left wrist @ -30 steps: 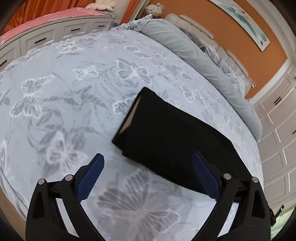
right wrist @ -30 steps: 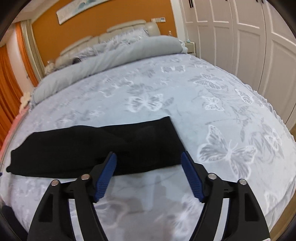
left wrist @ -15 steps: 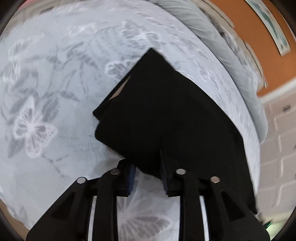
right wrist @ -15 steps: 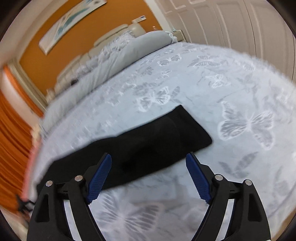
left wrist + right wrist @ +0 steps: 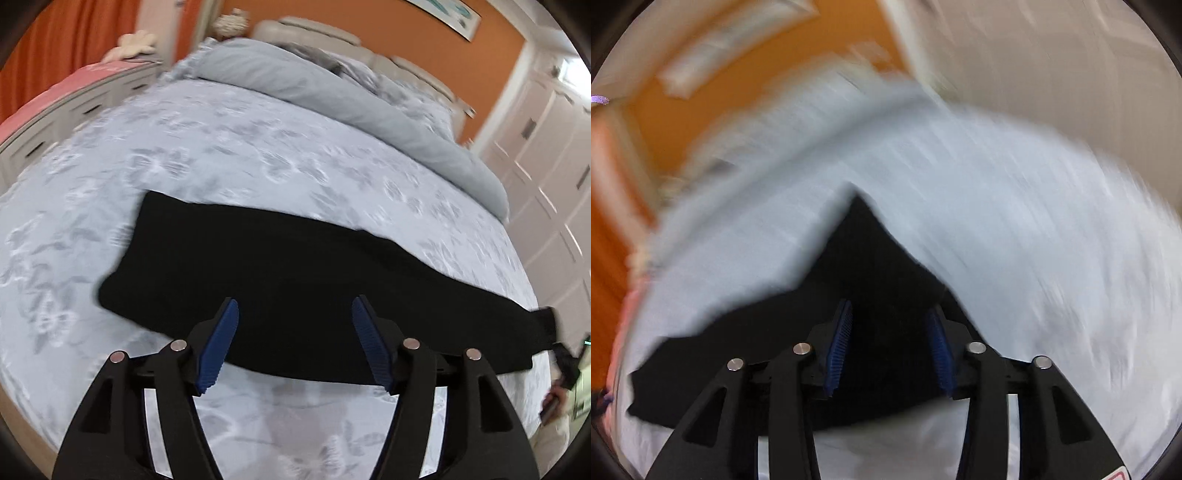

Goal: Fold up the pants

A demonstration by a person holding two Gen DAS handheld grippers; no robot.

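Black pants (image 5: pixel 295 266) lie folded lengthwise in a long strip across the butterfly-print bed cover. In the left wrist view my left gripper (image 5: pixel 295 343) is open, its blue pads over the strip's near edge, holding nothing. In the blurred right wrist view the pants (image 5: pixel 871 258) show a corner pointing away, and my right gripper (image 5: pixel 890 347) is partly open with its pads astride the dark cloth near that end. I cannot tell whether the pads touch the cloth.
A rolled grey duvet (image 5: pixel 332 92) and headboard lie at the far side of the bed. A white dresser (image 5: pixel 74 107) stands at the left, white wardrobe doors (image 5: pixel 546 166) at the right. The other gripper's tip (image 5: pixel 565 354) shows at the pants' right end.
My left gripper, shut at the pants' edge half a second ago, has opened and pulled back. My right gripper has moved fast down onto the pants' end and its jaws have narrowed.
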